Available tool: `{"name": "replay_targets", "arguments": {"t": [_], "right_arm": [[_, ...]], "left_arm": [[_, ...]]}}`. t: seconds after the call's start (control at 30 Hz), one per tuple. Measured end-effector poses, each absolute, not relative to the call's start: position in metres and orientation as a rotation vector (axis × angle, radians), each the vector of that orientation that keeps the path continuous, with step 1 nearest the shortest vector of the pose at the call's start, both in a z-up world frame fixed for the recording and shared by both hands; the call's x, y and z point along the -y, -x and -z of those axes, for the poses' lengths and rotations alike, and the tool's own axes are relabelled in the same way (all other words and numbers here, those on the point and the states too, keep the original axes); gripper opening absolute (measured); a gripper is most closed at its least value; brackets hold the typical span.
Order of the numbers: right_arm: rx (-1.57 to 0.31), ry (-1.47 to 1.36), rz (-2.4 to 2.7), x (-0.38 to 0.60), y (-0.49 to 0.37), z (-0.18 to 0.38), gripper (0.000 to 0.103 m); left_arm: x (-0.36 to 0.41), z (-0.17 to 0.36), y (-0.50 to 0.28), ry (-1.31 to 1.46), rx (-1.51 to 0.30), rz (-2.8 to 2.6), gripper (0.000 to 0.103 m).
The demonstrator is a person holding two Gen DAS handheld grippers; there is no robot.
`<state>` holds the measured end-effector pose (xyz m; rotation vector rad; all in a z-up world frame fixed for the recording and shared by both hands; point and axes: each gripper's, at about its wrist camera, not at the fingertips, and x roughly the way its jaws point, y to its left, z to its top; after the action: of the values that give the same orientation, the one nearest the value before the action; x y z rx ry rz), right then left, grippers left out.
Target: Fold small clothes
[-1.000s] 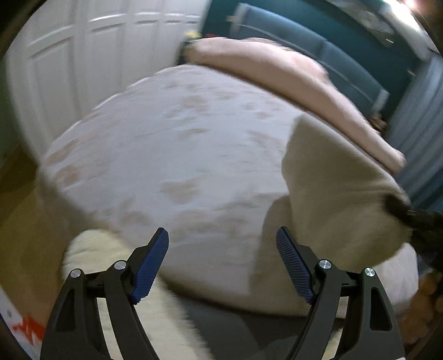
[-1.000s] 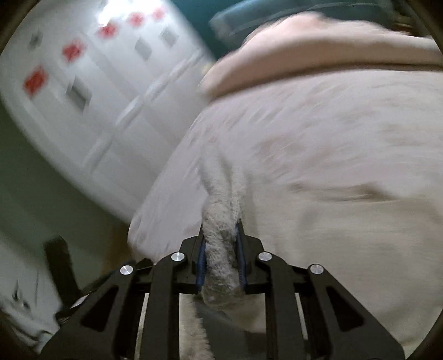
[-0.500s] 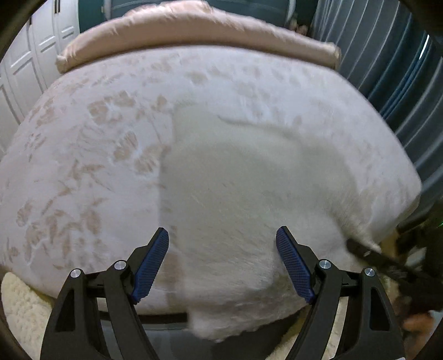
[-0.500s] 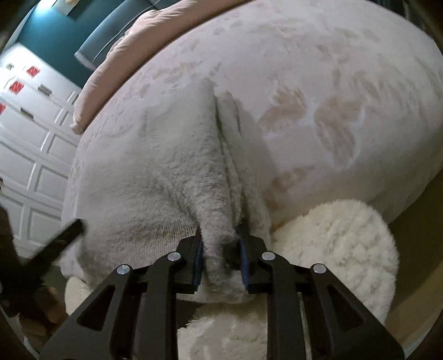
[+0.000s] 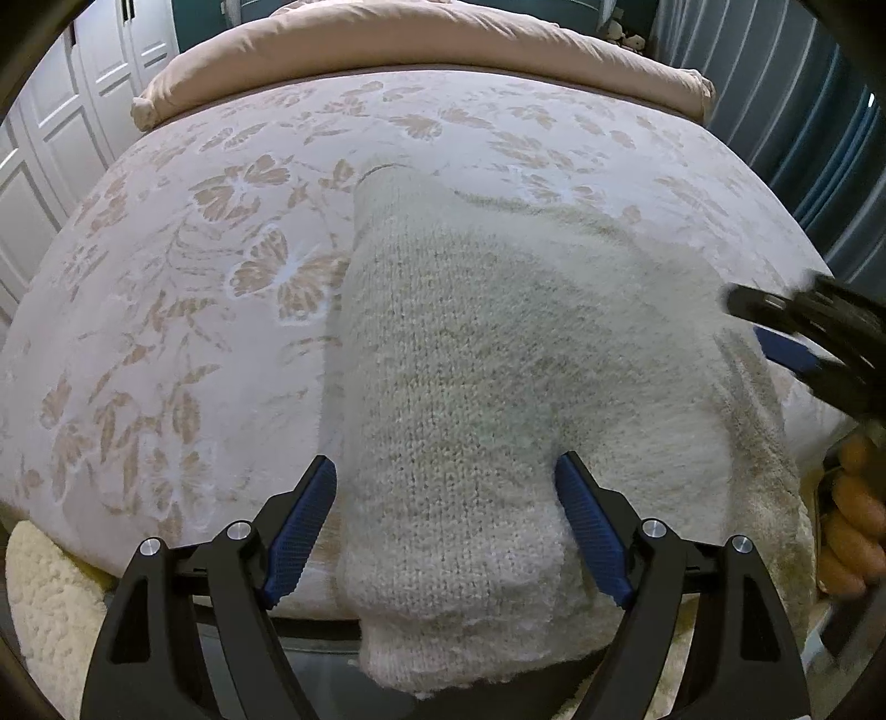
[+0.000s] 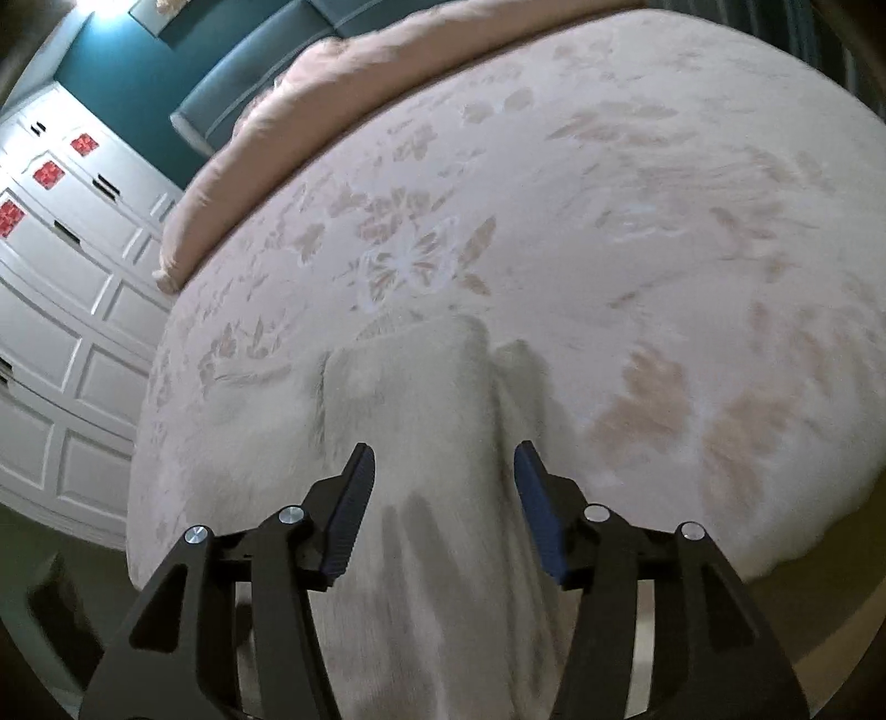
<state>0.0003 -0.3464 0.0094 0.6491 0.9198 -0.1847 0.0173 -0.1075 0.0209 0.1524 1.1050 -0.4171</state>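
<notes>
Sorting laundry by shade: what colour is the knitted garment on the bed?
Cream, off-white knit, clearest in the left wrist view.

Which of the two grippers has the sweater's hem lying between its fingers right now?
The left gripper: the cream sweater hem droops off the bed edge between its open fingers. The right gripper, also open, straddles a raised fold at the sweater's side.

A floral bedspread (image 5: 221, 266) fills the frame; a pink duvet roll (image 5: 421, 44) crosses the top, white panelled doors (image 6: 61, 332) at left.
</notes>
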Motion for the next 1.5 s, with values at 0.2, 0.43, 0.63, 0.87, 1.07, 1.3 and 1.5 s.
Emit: {"name": "replay_targets", "arguments": {"t": [0.2, 0.43, 0.63, 0.87, 1.07, 1.3, 1.5], "right_arm": [[-0.863, -0.543, 0.113, 0.333, -0.025, -0.039, 0.01], [-1.032, -0.465, 0.195, 0.335, -0.042, 0.011, 0.011], [-0.897, -0.452, 0.219, 0.324, -0.004, -0.041, 0.014], [-0.933, -0.433, 0.115, 0.274, 0.046, -0.039, 0.014], [-1.037, -0.449, 0.131, 0.258, 0.052, -0.01, 0.014], [-0.939, -0.368, -0.052, 0.205, 0.033, -0.059, 0.014], [-1.112, -0.265, -0.154, 0.148, 0.014, 0.008, 0.013]], "left_arm": [[0.107, -0.025, -0.019, -0.154, -1.097, 0.394, 0.08], [0.11, -0.021, -0.021, -0.159, -1.106, 0.388, 0.081], [0.111, -0.021, -0.019, -0.182, -1.088, 0.37, 0.083], [0.11, -0.021, -0.02, -0.17, -1.09, 0.366, 0.084], [0.097, -0.033, -0.016, -0.137, -1.075, 0.373, 0.084], [0.037, -0.058, -0.014, -0.108, -1.009, 0.234, 0.083], [0.014, -0.054, -0.014, -0.091, -1.037, 0.185, 0.083]]}}
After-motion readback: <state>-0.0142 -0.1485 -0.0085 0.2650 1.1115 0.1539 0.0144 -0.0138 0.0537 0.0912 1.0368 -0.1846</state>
